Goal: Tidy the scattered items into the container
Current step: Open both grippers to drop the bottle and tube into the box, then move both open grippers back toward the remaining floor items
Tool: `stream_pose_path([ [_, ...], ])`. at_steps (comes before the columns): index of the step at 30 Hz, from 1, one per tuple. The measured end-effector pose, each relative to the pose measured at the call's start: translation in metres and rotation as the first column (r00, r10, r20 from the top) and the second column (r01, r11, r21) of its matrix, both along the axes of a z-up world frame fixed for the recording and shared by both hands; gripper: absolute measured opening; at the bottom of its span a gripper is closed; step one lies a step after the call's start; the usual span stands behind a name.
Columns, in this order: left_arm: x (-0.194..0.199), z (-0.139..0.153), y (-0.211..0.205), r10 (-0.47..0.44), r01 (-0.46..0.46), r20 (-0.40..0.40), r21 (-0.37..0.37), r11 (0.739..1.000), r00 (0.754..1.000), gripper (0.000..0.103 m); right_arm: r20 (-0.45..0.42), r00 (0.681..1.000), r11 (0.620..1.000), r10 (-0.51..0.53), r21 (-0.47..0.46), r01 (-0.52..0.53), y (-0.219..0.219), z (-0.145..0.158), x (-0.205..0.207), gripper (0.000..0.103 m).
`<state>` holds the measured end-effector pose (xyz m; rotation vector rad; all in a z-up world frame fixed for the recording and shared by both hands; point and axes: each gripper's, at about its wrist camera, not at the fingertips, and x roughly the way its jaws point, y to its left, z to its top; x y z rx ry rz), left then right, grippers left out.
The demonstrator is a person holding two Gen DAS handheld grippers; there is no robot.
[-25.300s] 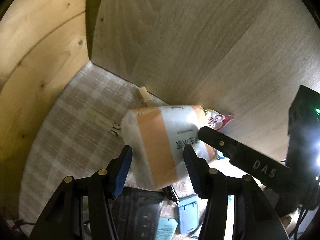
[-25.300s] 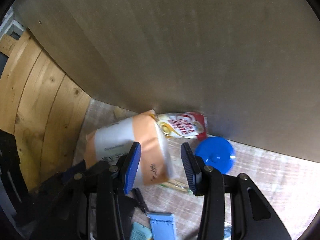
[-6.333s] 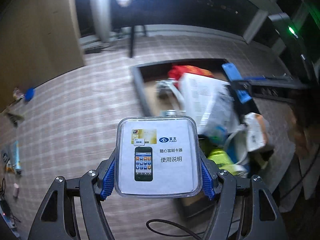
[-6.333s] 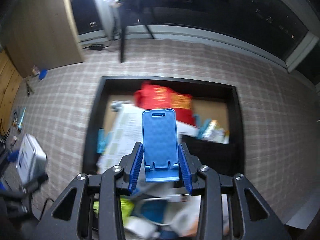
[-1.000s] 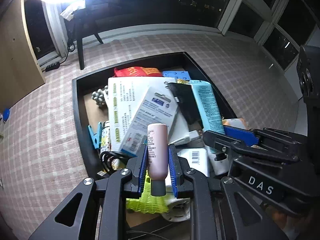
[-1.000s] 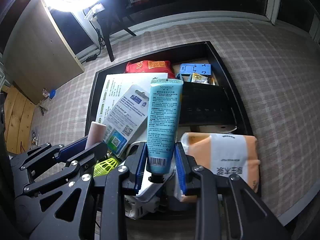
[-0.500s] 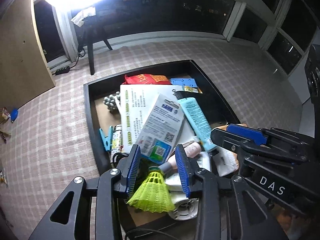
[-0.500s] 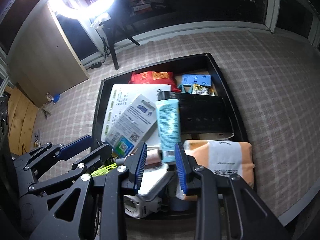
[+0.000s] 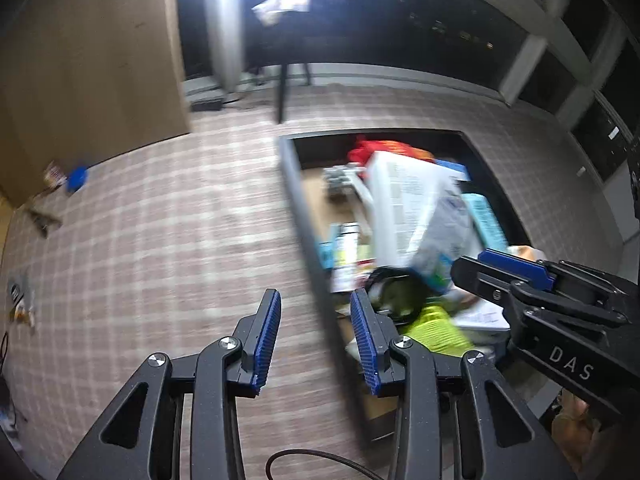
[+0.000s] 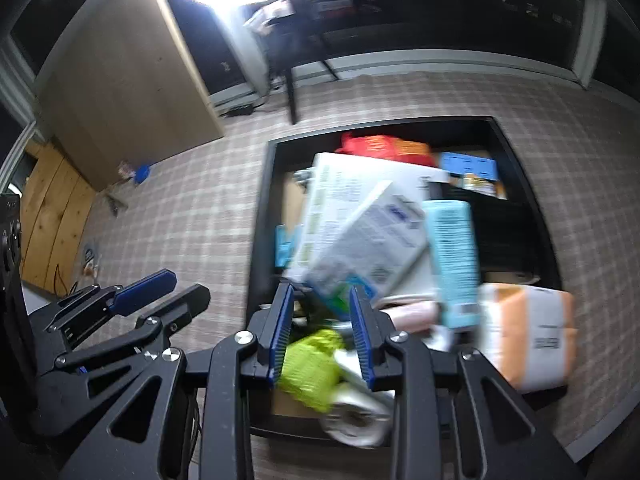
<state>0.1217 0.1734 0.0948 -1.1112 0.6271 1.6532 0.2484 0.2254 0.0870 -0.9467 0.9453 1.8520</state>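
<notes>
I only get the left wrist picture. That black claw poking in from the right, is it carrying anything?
Observer: No. The right wrist view shows the right gripper with its jaws open and nothing between them, over the near end of the tray.
Operator: What is it hiding from me in there?
Observer: An orange-and-white packet lies in the tray's near right corner.
Operator: Anything pink? I see none.
Observer: Yes, a pink tube lies on its side among the pile, just left of the lower end of the light blue tube.
</notes>
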Motion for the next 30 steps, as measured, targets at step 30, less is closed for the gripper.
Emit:
stream_pose_path([
  [30, -0.202, -0.039, -0.194, 0.342, -0.343, -0.023, -0.061, 0.937, 0.939, 0.061, 0.058, 0.974, 0.975, 0.218, 0.041, -0.22, -0.102, -0.02, -0.248, 0.046],
])
